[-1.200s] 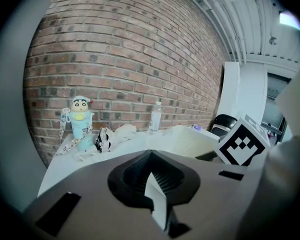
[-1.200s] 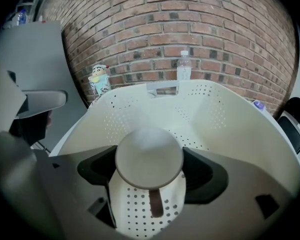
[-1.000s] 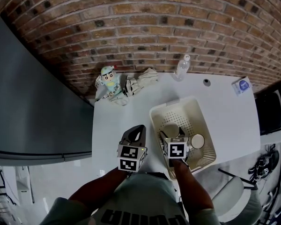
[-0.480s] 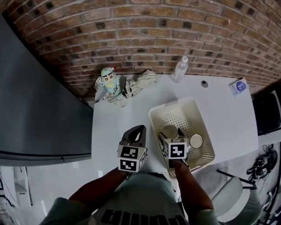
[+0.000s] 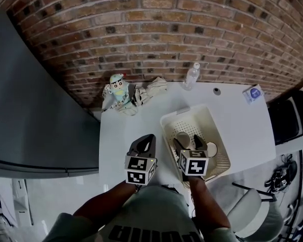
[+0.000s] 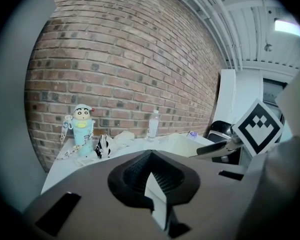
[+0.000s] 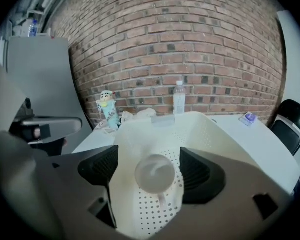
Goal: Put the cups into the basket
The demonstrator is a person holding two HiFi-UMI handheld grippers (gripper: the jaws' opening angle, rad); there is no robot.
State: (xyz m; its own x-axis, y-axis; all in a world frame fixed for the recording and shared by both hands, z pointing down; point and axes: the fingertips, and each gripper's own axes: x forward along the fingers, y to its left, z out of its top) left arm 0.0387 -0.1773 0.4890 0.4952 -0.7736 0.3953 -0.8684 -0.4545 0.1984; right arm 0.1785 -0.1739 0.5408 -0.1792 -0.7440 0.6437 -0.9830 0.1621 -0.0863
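1. One cup (image 7: 155,173) lies on the perforated floor of the white basket (image 5: 167,124), mouth up. Its handle points back toward the person.
2. A second cup (image 5: 211,149) sits just beside it in the same basket, toward the person's right. I see no cup left out on the white table (image 5: 121,130).
3. The right gripper (image 7: 147,170) hangs over the first cup, jaws spread wide. There is a gap on each side of the cup, so the cup is let go and the gripper grasps nothing.
4. The left gripper (image 6: 150,176) is parked over bare table just left of the basket. Its jaws are pressed together with nothing between them.
5. Further off by the brick wall stand a clear water bottle (image 5: 192,75), a cartoon-figure flask (image 5: 117,87) and a crumpled cloth (image 5: 149,88), all well apart from the basket.
6. I judge this to be the placing step at its close, with the cup set down and freed.
7. The next move, I reckon, calls for the right gripper to rise straight up and back out of the basket with its jaws left wide. That way neither pad clips the cup or the basket's near wall.
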